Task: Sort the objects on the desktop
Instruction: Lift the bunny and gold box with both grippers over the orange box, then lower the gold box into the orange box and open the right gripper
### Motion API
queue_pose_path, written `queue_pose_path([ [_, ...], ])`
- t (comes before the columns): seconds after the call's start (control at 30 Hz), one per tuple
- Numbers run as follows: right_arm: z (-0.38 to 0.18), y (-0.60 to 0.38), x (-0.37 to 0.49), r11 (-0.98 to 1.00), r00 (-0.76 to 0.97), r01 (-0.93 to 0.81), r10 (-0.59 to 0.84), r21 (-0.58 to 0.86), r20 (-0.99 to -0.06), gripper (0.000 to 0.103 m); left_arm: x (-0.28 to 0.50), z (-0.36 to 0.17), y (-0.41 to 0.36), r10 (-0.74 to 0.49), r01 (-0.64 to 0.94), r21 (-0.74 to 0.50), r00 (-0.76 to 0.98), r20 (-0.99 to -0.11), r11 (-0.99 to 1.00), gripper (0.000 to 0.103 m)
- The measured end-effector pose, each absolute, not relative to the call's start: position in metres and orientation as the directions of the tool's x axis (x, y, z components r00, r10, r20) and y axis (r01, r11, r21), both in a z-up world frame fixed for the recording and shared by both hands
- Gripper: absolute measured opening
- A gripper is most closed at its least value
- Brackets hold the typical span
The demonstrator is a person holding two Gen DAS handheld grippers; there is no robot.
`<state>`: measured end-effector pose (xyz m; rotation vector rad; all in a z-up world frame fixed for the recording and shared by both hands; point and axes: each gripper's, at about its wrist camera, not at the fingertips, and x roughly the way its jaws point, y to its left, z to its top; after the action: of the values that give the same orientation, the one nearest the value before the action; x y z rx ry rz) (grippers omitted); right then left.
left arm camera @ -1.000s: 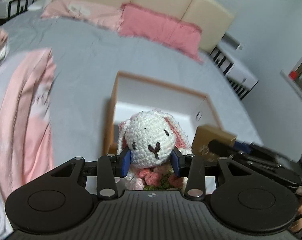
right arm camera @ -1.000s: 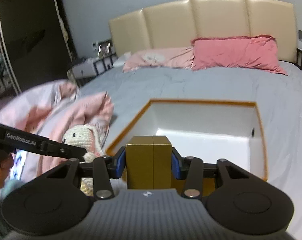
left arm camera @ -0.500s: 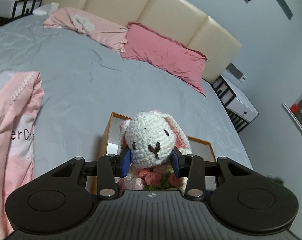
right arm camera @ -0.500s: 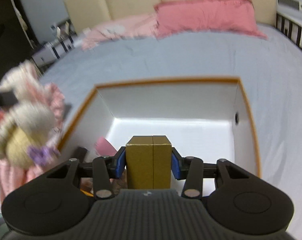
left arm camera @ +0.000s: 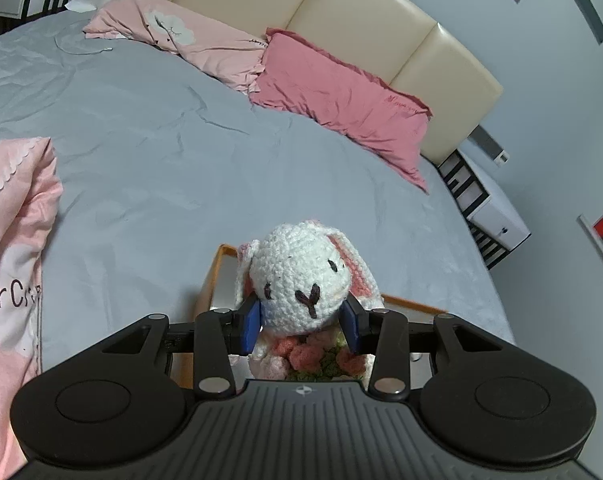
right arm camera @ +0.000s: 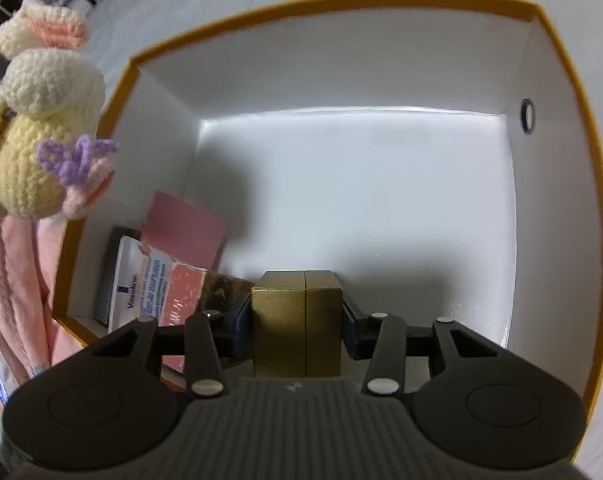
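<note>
Gripping: left gripper (left arm camera: 301,326) clamped crochet bunny (left arm camera: 297,280) | right gripper (right arm camera: 297,326) clamped gold box (right arm camera: 297,320) over white bin (right arm camera: 561,200) | pink card (right arm camera: 185,232), packet (right arm camera: 141,284) sat in corner

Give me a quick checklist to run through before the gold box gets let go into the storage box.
1. Right hand-held gripper clamped on the gold box: ok.
2. Gold box above the storage box opening: ok.
3. Bare white floor ahead of it for landing: ok.
4. Clear of the pink packet and carton in the left corner: cannot tell, they sit close.
5. Gold box resting on the floor: cannot tell.
6. Left hand-held gripper holding the crochet bunny outside the drop path: ok.
</note>
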<state>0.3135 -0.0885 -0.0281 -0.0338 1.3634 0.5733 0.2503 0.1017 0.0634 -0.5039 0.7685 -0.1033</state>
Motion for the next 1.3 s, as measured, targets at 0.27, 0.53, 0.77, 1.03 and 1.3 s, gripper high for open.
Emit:
queue_pose_path([
  [0.27,-0.024,-0.098,0.315,0.846,0.036,-0.376,0.421,0.378,-0.906,0.049,0.257,0.054,0.102,-0.229,-0.061,-0.382,0.711,-0.665,0.922,0.047],
  [0.53,-0.031,-0.117,0.322,0.850,0.029,-0.275,0.474,0.449,-0.880,0.024,0.261,0.048,0.106,-0.250,-0.033,-0.389,0.715,-0.653,0.921,0.047],
  [0.77,-0.029,-0.111,0.327,0.855,0.047,-0.305,0.453,0.419,-0.890,0.023,0.262,0.046,0.084,-0.209,0.017,-0.284,0.719,-0.663,0.959,0.047],
  [1.03,0.004,-0.074,0.325,0.838,0.275,-0.498,0.397,0.223,-0.875,0.026,0.259,0.039,0.051,-0.121,0.079,-0.093,0.763,-0.635,0.992,0.047],
  [1.3,0.007,-0.046,0.330,0.816,0.358,-0.551,0.420,0.175,-0.834,0.027,0.260,0.029,0.043,-0.104,0.113,-0.030,0.749,-0.654,0.993,0.049],
])
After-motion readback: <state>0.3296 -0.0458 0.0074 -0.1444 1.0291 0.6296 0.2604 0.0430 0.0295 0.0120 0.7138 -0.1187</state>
